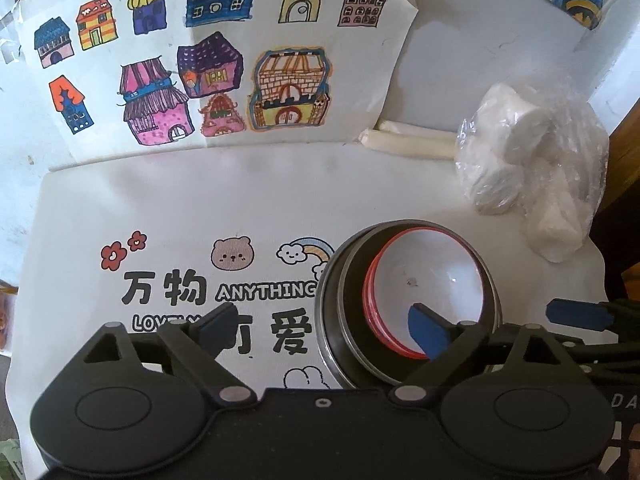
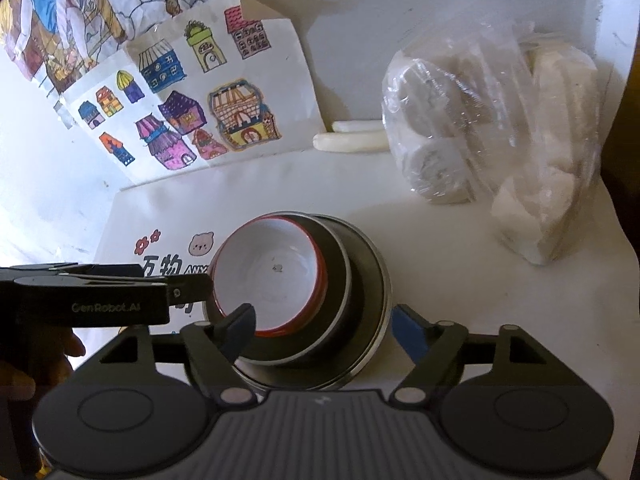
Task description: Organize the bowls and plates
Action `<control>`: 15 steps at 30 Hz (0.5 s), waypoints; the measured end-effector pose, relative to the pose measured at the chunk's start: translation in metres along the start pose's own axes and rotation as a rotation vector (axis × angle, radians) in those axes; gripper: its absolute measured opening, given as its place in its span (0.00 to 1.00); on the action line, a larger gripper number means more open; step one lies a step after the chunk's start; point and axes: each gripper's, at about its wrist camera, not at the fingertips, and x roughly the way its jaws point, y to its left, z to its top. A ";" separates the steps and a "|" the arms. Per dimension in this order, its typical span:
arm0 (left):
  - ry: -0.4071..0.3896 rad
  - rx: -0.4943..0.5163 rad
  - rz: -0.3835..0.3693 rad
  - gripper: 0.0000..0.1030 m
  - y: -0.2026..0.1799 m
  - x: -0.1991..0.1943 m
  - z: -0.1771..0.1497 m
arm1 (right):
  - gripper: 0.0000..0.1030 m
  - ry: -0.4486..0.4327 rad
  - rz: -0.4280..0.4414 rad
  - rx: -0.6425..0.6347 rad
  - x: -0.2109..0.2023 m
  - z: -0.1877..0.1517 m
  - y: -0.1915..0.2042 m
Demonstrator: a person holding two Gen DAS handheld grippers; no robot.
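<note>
Nested stack, lower centre of both views, standing on the white printed cover of the desk (image 2: 420,216). Outermost: metal-rimmed dish (image 2: 376,280), widest piece, presumably steel, stiff and fairly light, smooth rim likely slippery under rubber pads. Within it: black bowl (image 2: 340,304), rigid, glossy wall. Innermost: red-rimmed white bowl (image 2: 272,276), probably ceramic or melamine, the most breakable item; it sits off-centre, toward the left of the stack in the right wrist view. Best hold, by judgement: one finger inside and one outside a rim, pinching the wall; lifting the whole stack would call for the outer dish's rim, and the load would be heaviest there. Left gripper (image 1: 326,328): fingers spread wide, nothing pinched; the right-hand blue pad lies over the white bowl's interior at lower centre of the left wrist view, the other over the printed cover; contact cannot be told. Right gripper (image 2: 324,332): fingers spread, straddling the near side of the stack, one over the white bowl's rim, one just outside the metal rim; pressing on nothing visible. Background, upper right: bagged white rolls (image 2: 500,152), well apart from the stack.
</note>
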 end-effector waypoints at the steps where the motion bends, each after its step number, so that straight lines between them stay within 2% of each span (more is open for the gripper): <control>1: -0.003 0.000 0.002 0.93 0.000 -0.001 0.000 | 0.81 -0.005 -0.002 0.003 -0.002 0.000 -0.001; 4: -0.013 0.000 0.000 0.95 0.001 -0.004 -0.001 | 0.84 -0.022 -0.010 0.010 -0.006 0.000 -0.003; 8: -0.024 -0.005 0.002 0.98 0.002 -0.007 -0.001 | 0.94 -0.037 -0.015 0.027 -0.010 -0.002 -0.005; 11: -0.030 -0.012 -0.005 0.99 0.003 -0.010 -0.001 | 0.98 -0.041 -0.021 0.026 -0.011 -0.002 -0.004; 15: -0.028 -0.017 -0.005 0.99 0.005 -0.010 -0.003 | 1.00 -0.053 -0.033 0.028 -0.014 -0.003 -0.002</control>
